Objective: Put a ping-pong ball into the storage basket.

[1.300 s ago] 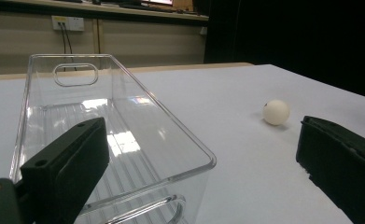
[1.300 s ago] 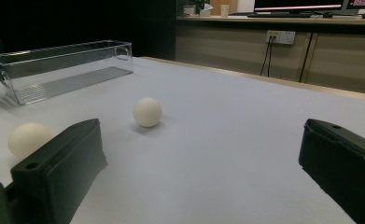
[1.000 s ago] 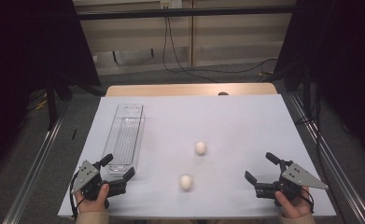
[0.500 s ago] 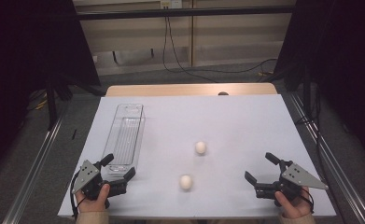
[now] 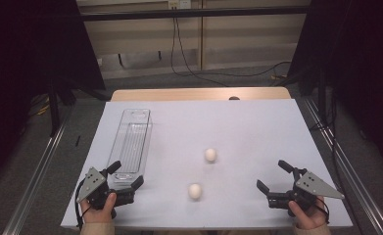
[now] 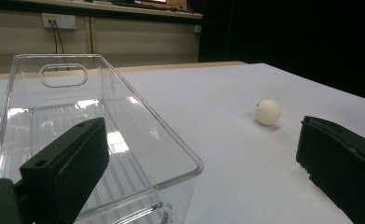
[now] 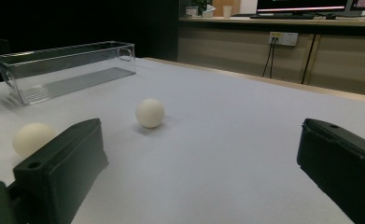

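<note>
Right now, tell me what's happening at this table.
A person sits at a white table with a gripper in each hand, both open and holding nothing. The left gripper rests at the near end of a clear plastic bin, which is empty. The right gripper rests at the near right, apart from everything. Two white balls lie loose on the table between them: the nearer ball and the farther ball. Neither ball is touched yet.

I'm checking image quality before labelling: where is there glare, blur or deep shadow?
High view: dark surroundings, evenly lit table. Left gripper view: bright reflections on the clear bin, near jaws soft. Right gripper view: balls cast faint shadows.
</note>
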A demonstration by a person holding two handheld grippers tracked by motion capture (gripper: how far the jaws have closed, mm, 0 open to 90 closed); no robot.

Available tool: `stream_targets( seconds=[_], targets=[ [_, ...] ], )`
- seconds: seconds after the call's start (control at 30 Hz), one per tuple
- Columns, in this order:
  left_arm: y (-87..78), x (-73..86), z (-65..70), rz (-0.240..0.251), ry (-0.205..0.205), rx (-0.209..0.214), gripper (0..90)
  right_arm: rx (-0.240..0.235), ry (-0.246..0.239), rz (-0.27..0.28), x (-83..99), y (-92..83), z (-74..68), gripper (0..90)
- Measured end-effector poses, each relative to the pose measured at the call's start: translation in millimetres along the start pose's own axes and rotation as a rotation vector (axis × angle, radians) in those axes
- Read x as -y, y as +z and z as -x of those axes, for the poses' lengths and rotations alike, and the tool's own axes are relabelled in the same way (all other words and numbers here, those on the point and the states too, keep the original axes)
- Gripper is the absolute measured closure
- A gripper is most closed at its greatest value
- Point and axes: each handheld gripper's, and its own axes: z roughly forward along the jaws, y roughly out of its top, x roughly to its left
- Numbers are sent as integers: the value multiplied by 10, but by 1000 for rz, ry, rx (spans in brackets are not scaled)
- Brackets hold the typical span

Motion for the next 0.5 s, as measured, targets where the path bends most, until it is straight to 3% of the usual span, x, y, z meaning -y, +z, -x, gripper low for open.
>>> stream_targets(
  seconds=[0.5],
  targets=[
    [55,-18,67,-3,6,30,23,-5,1,1,-2,4,-7,5]
  ],
)
